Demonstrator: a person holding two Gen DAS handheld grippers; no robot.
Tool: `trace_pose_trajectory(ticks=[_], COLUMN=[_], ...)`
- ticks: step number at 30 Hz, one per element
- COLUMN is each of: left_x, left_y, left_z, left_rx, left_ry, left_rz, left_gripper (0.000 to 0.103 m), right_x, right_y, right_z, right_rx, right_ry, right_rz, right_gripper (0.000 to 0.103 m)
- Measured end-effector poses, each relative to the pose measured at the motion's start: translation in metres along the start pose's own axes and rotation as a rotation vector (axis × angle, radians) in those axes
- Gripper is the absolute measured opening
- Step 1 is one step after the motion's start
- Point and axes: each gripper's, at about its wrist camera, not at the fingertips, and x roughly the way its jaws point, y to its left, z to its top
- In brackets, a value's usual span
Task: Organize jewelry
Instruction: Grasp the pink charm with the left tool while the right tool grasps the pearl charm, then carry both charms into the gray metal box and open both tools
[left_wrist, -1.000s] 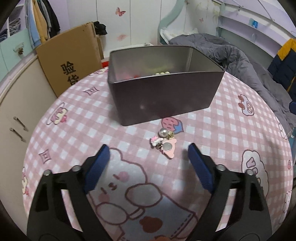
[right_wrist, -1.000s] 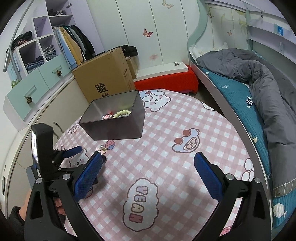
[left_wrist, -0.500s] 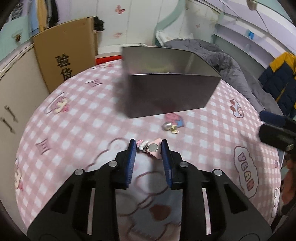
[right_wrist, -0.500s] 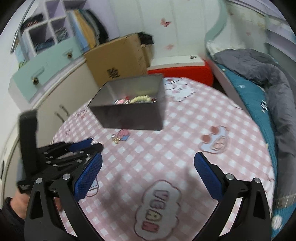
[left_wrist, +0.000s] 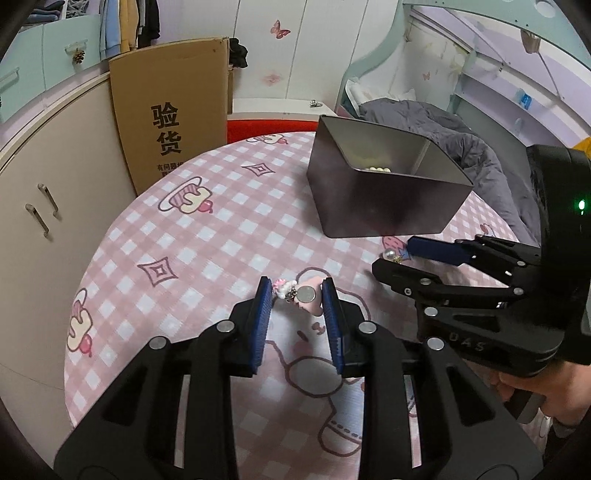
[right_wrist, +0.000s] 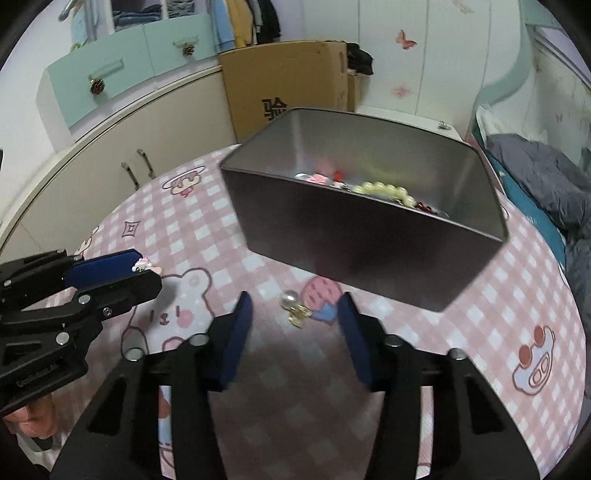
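The pink charm (left_wrist: 303, 299) is pinched between the left gripper (left_wrist: 297, 306) fingers. The pearl earring (right_wrist: 293, 304), on the desk (right_wrist: 424, 332), lies just ahead, between the right gripper (right_wrist: 295, 321) fingers, which have been closing without touching it. The tin (right_wrist: 369, 236) stands close beyond, crowding that side.

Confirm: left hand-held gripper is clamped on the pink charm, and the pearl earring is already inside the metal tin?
Half right. The left hand-held gripper is clamped on the pink charm, but the pearl earring lies on the tablecloth in front of the metal tin, between the right hand-held gripper's pads. The right wrist view shows it.
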Motion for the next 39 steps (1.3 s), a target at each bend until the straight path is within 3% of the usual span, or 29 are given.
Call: trace_pose_trajectory(ticks=[1, 5, 15, 20, 25, 33, 39], left_x=[0.0, -0.001, -0.017, -0.032, -0.053, -0.09, -0.099], left_y=[0.001, 0.003, -0.008, -0.021, -0.032, -0.053, -0.062], left_z=[0.001, 0.002, 0.004, 0.012, 0.03, 0.09, 0.141], left_rx=[-0.003, -0.01, 0.021, 0.047, 0.069, 0.126, 0.133], left_ry=[-0.001, -0.003, -0.03, -0.061, -0.111, -0.234, -0.282], left_rz=[0.0, 0.005, 0.009, 0.002, -0.015, -0.043, -0.072], left_gripper=[0.027, 0.027, 0.027, 0.027, 0.027, 0.027, 0.027], right_x=[0.001, 0.002, -0.042, -0.075, -0.114, -0.17, -0.175], right_y=[0.003, 0.009, -0.002, -0.007, -0.018, -0.04, -0.059], right_z=[0.0, -0.001, -0.023, -0.018, 0.006, 0.066, 0.109], right_rx=[-0.019, -0.061, 0.04, 0.049, 0.067, 0.067, 0.101], right_ry=[0.002, 0.007, -0.033, -0.078, -0.163, -0.311, -0.329], right_rz=[-0.004, -0.018, 0.06, 0.074, 0.091, 0.104, 0.141], right_gripper=[0.025, 0.009, 0.009, 0.009, 0.009, 0.009, 0.009])
